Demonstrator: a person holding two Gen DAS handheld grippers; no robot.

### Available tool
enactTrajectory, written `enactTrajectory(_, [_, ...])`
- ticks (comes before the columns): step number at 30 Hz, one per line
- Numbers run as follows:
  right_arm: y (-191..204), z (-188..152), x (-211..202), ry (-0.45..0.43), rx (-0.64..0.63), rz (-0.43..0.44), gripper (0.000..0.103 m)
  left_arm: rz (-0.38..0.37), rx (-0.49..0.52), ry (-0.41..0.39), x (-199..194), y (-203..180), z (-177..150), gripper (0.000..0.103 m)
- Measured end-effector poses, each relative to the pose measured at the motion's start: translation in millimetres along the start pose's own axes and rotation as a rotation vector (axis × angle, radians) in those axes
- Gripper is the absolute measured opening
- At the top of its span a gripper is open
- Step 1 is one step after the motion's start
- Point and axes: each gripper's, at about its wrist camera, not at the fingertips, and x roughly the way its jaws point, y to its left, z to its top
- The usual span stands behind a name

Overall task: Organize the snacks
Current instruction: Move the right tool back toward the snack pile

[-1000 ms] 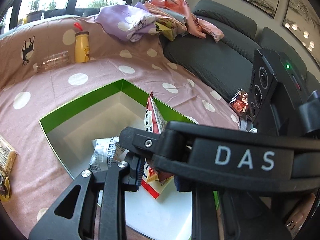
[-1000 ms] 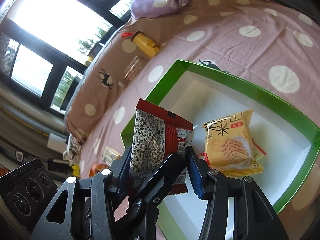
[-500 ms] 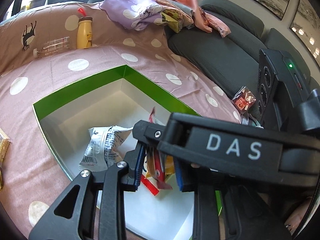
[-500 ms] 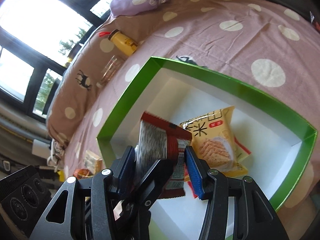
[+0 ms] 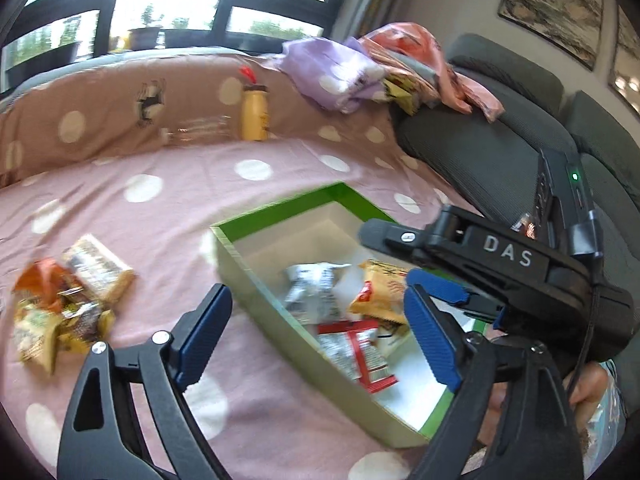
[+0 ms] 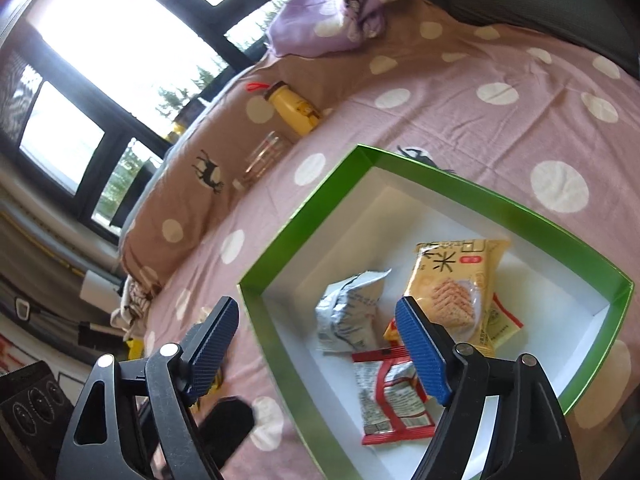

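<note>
A green-walled box (image 6: 304,216) with a white inside sits on a dusty-pink bedsheet (image 6: 460,120) with white polka dots. In it lie three packets — one silver-white (image 6: 348,316), one yellow (image 6: 452,280), one red-and-grey (image 6: 392,396). A yellow bottle (image 6: 294,110) has a red cap loop.

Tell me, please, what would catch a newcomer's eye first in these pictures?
The green-walled box on the pink polka-dot cover stands out, with a yellow cracker packet, a silver packet and a red-edged packet lying inside. More snacks sit loose in a heap on the cover beside the box. Near the window stands a yellow bottle.
</note>
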Motion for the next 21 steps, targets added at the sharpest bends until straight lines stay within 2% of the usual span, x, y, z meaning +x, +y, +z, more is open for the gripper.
enactTrajectory(2, [8, -3, 0, -0.003, -0.022, 0.008, 0.086, 0.078, -0.029, -0.023, -16, 15, -3, 0.096])
enactTrajectory(5, [22, -9, 3, -0.001, -0.067, 0.007, 0.090, 0.166, -0.087, -0.047, -38, 38, -14, 0.098])
enactTrajectory(8, [38, -16, 9, 0.007, -0.116, 0.009, 0.090, 0.185, -0.176, -0.057, -57, 62, -27, 0.098])
enactTrajectory(11, [57, -25, 15, 0.009, -0.158, 0.046, 0.090, 0.220, -0.252, -0.088, -75, 81, -40, 0.098])
enactTrajectory(15, [84, -42, 28, 0.033, -0.240, 0.088, 0.090, 0.329, -0.279, -0.093, -81, 101, -51, 0.099])
enactTrajectory(21, [108, -65, 45, 0.066, -0.304, 0.110, 0.090, 0.360, -0.368, -0.072, -84, 132, -61, 0.101])
